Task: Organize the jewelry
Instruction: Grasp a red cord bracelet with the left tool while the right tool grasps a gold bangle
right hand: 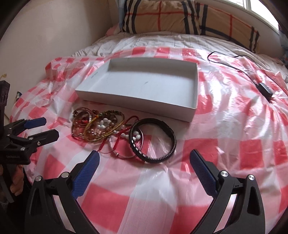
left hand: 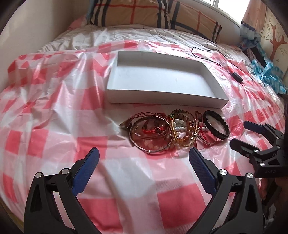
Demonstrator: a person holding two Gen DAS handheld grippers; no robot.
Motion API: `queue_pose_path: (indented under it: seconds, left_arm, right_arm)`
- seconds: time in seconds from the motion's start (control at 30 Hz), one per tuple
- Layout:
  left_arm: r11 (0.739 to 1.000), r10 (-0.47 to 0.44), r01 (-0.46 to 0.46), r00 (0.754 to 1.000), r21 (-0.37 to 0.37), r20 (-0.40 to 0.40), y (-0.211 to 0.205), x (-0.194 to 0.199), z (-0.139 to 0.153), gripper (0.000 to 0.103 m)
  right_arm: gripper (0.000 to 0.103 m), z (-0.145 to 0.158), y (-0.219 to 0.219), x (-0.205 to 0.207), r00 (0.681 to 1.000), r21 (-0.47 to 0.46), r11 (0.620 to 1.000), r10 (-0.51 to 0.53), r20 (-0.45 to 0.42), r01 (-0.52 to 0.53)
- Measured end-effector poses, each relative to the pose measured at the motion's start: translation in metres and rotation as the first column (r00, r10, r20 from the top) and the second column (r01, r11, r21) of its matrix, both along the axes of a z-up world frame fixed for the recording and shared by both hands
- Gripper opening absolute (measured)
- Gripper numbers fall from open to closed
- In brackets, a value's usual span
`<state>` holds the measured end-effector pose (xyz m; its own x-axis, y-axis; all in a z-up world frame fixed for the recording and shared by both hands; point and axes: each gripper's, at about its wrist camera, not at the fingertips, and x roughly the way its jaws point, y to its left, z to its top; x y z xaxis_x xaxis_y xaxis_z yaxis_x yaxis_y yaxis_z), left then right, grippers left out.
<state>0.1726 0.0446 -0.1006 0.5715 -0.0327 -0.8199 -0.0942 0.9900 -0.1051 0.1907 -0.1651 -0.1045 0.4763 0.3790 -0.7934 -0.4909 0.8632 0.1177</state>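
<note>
A pile of bracelets (left hand: 172, 131) lies on the red-and-white checked plastic sheet, just in front of an empty white shallow box (left hand: 162, 81). It holds a metal bangle (left hand: 149, 136), bead strings and a black braided bracelet (left hand: 216, 126). My left gripper (left hand: 144, 158) is open and empty, just short of the bangle. In the right wrist view the pile (right hand: 100, 126) and black bracelet (right hand: 153, 140) lie before the box (right hand: 144, 84). My right gripper (right hand: 144, 160) is open and empty, just short of the black bracelet. Each gripper shows in the other's view: the right one (left hand: 241, 135), the left one (right hand: 48, 127).
A black cable with a small adapter (right hand: 264, 90) lies on the sheet at the right. A plaid pillow (right hand: 180, 16) lies at the head of the bed, a wall on the left. Blue cloth and clutter (left hand: 266, 72) lie at the right edge.
</note>
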Motion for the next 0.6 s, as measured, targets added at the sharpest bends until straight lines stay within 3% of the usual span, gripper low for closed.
queue_pose_path:
  seconds: [0.17,0.4,0.47,0.5,0.6]
  left_arm:
    - [0.999,0.032,-0.032,0.999,-0.019,-0.009,0.014,0.018,-0.010,0.096]
    - [0.999,0.034,-0.034,0.999,0.025,0.001,0.023,0.028,-0.015,0.095]
    - [0.998,0.027,-0.028,1.000,0.052,0.009,0.024,0.032,-0.015,0.092]
    - [0.998,0.023,-0.024,1.000,0.060,0.014,0.025,0.035,-0.014,0.090]
    - [0.997,-0.014,0.011,0.999,0.078,0.031,0.028,0.045,-0.006,0.089]
  right_arm:
    - [0.096,-0.021,0.013,0.032,0.998,-0.021,0.999,0.030,-0.048,-0.031]
    - [0.095,-0.036,0.013,0.049,0.990,0.054,0.996,0.074,-0.118,-0.067]
    - [0.085,-0.035,0.011,0.048,0.990,0.072,0.995,0.080,-0.117,-0.072]
    - [0.075,-0.034,0.009,0.047,0.990,0.078,0.995,0.079,-0.119,-0.070]
    - [0.069,-0.033,0.004,0.045,0.990,0.098,0.993,0.075,-0.122,-0.064]
